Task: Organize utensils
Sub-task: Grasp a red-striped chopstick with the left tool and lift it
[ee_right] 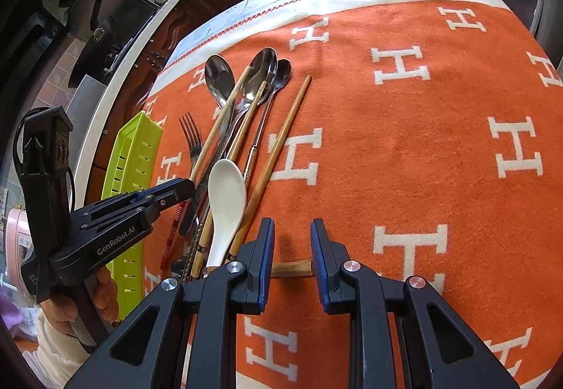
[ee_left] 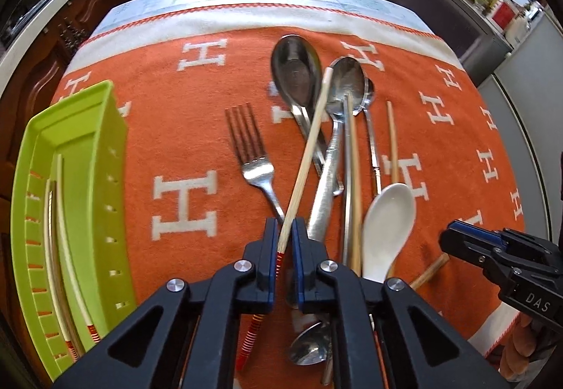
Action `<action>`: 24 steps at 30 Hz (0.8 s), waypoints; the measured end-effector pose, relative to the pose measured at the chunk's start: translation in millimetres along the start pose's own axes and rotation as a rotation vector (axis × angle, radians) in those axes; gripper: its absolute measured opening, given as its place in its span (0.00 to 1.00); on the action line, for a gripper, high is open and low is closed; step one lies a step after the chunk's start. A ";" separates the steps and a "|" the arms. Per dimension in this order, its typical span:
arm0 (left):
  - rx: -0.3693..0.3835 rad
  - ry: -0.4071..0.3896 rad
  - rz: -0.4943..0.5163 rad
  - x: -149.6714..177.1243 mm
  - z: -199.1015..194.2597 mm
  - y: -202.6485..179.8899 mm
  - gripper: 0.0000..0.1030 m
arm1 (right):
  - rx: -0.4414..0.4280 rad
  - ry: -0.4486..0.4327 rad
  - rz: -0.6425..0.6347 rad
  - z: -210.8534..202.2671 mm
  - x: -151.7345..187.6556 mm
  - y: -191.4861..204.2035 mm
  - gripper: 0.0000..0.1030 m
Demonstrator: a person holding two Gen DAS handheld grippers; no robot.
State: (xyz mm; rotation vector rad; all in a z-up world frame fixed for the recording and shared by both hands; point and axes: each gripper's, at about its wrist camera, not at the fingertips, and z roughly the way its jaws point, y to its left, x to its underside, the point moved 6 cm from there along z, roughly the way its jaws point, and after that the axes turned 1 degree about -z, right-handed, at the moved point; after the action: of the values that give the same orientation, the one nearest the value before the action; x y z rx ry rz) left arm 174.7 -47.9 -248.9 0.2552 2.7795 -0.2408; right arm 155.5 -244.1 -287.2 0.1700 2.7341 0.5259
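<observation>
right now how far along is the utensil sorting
Early. Done: two pale chopsticks already lie in the green tray. In hand: the left gripper is shut on a third pale chopstick; the right gripper stands open over a brown chopstick. Left: fork, metal spoons and white spoon on the orange cloth.

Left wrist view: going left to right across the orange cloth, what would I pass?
Lime-green slotted plastic tray → silver metal fork → pale chopstick with red-striped end pinched in the left tongs → white ceramic spoon → right tongs.
</observation>
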 end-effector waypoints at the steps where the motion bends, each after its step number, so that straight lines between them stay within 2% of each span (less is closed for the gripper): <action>1: -0.007 -0.001 -0.006 0.6 -0.5 2.5 0.06 | 0.001 0.000 -0.001 -1.0 0.5 0.1 0.21; 5: -0.047 0.001 -0.029 4.9 -0.6 14.6 0.06 | -0.001 -0.002 -0.006 -2.2 1.9 1.5 0.21; 9: -0.054 0.002 -0.045 7.6 2.8 21.5 0.08 | -0.005 0.002 -0.010 -0.9 2.6 2.8 0.21; 18: -0.103 -0.076 0.051 1.1 8.1 5.6 0.16 | -0.004 0.003 -0.016 0.2 4.0 4.9 0.21; 21: -0.088 -0.097 0.055 -2.3 8.7 6.5 0.15 | -0.003 0.008 -0.012 2.1 4.4 2.8 0.21; 23: -0.082 -0.103 0.040 -4.6 8.0 9.4 0.06 | -0.003 0.010 -0.011 3.2 4.7 2.5 0.21; 24: -0.072 -0.102 0.028 -5.3 8.0 11.9 0.06 | -0.003 0.011 -0.012 3.6 4.6 2.5 0.21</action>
State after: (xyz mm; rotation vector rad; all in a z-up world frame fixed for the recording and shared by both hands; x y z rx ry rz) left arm 184.6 -38.8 -256.1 0.2567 2.6760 -0.1417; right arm 152.6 -239.8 -290.8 0.1505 2.7431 0.5289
